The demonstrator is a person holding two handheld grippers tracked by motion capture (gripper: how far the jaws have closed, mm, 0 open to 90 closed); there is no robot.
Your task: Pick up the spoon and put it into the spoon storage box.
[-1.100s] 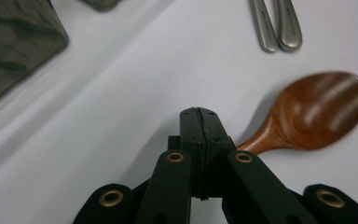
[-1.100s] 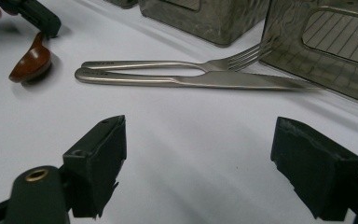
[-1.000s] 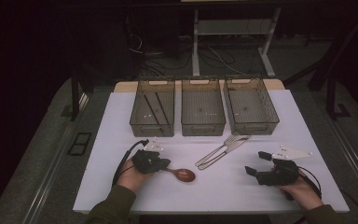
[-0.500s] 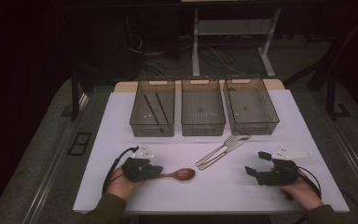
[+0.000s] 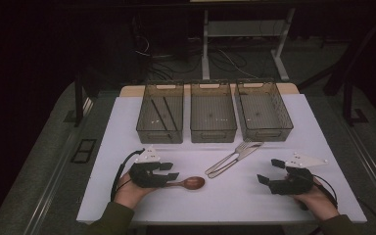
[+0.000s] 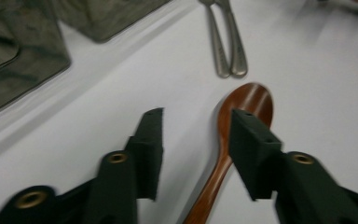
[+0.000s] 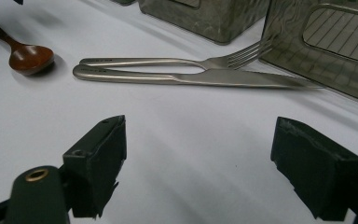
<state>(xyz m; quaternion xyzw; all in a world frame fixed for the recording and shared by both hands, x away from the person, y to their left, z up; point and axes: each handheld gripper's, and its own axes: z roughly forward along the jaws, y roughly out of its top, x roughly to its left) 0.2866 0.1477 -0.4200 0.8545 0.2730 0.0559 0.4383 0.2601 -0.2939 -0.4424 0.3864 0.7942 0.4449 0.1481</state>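
On the table (image 5: 127,127), three bins stand in a row at the far side: the left bin (image 5: 160,113) with two thin sticks (image 5: 164,114) in it, the middle bin (image 5: 213,112) and the right bin (image 5: 264,111). Before the middle and right bins lie a fork (image 5: 230,157) and a knife (image 5: 237,159), side by side and touching. Nearer the person, left of these, lies the spoon (image 5: 188,183), its handle between the jaws of the left gripper (image 5: 171,171); the right gripper (image 5: 270,171) rests well apart at the right.
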